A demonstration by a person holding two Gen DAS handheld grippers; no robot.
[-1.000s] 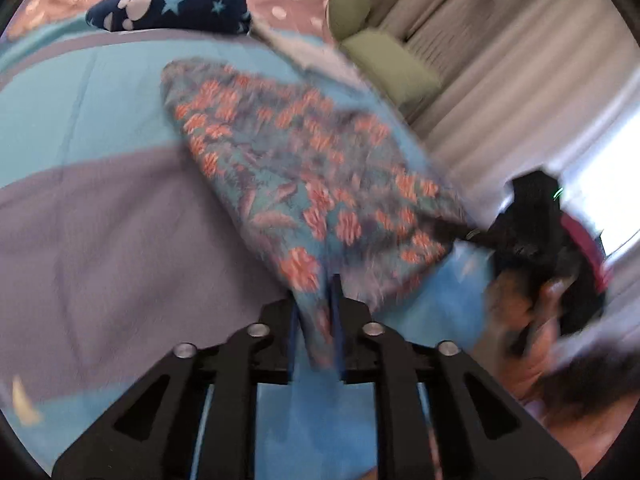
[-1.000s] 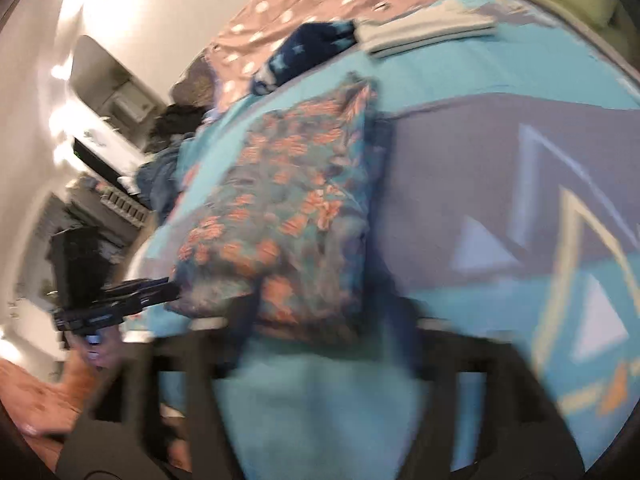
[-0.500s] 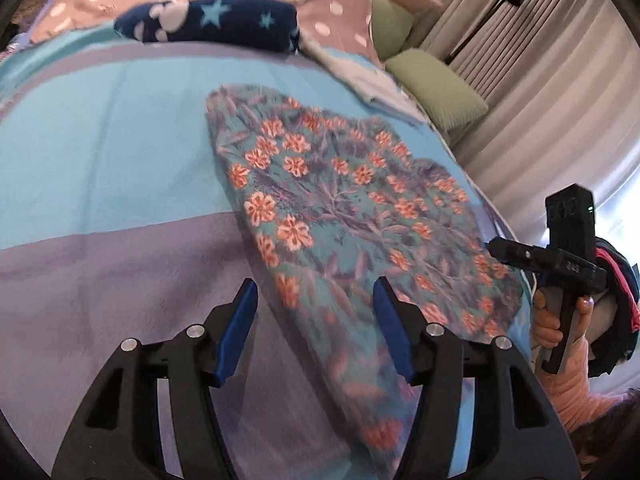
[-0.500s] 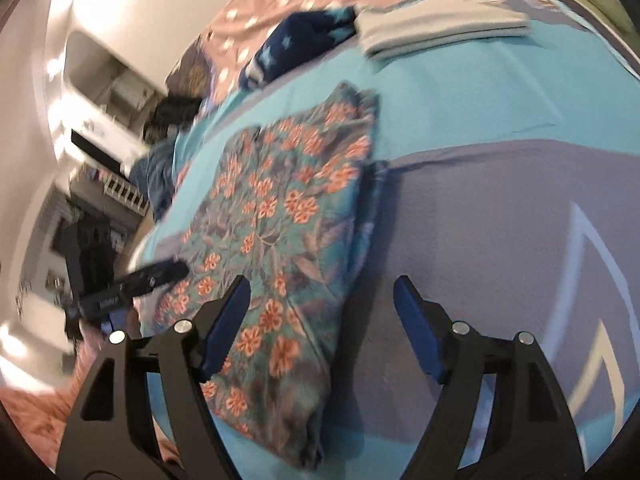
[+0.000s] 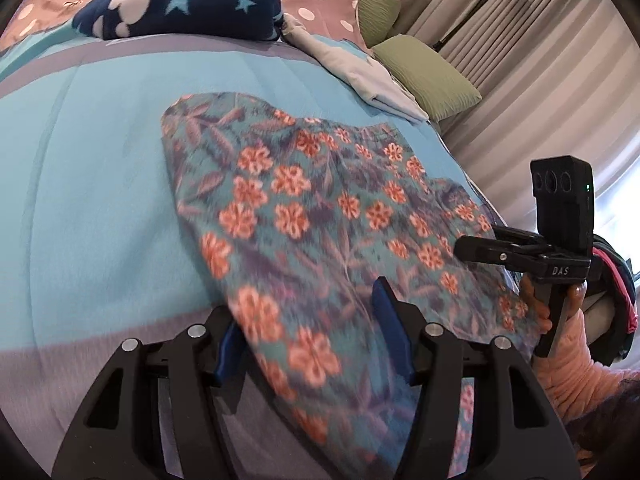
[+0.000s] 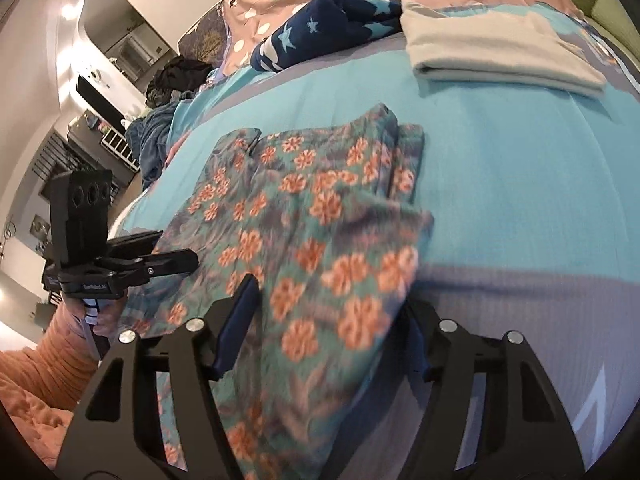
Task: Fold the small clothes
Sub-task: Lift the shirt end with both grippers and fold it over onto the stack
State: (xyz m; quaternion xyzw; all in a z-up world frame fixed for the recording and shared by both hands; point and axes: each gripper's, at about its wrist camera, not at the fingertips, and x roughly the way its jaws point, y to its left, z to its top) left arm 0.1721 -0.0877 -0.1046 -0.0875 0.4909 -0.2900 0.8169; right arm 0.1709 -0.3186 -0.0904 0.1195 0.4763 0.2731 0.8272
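Bed point(image 5: 80, 168) | floral garment point(image 5: 320, 216) flat | both jaws spread, straddling its edges

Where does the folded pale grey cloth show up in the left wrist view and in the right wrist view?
Left wrist: folded pale grey cloth upper right of centre, beside green pillows.
Right wrist: same cloth top right.
Shared landmark: navy star blanket next to it.

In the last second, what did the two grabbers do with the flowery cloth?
The left gripper was pinched shut on the flowery cloth a second ago and has let go; the right gripper opened too. Both now sit open, low over its near edge. The cloth dropped and lies flat on the blue blanket. The star blanket and the folded grey cloth stayed put.
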